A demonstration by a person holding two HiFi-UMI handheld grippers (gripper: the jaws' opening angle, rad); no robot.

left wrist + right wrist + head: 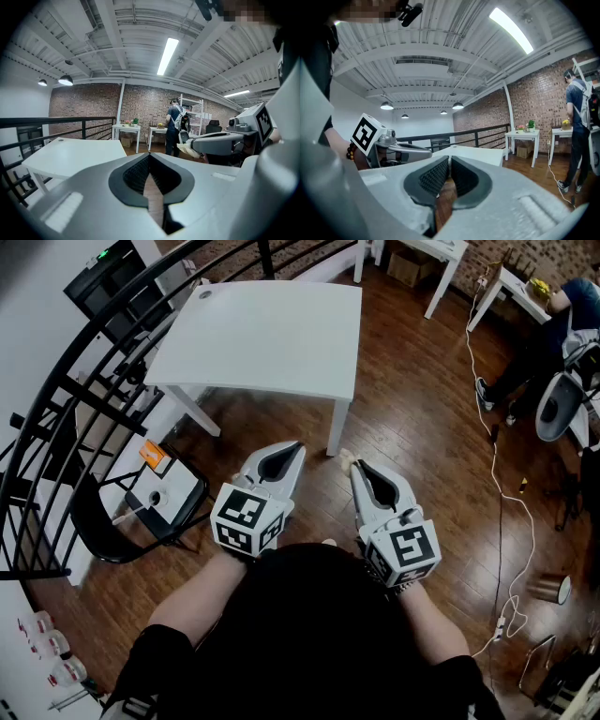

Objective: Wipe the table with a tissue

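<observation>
Short of the white tabletop [272, 334], above the wooden floor [422, 427]: left tool [294, 449], jaws together, empty; right tool [357, 468], clamped on crumpled tissue [345, 460]; recommended: carry tissue forward, press flat on tabletop, sweep in overlapping strokes.

The head view looks steeply down on the table [272, 334] from above. Both gripper views face level along their jaws, sharing table and brick wall [89, 108].
</observation>
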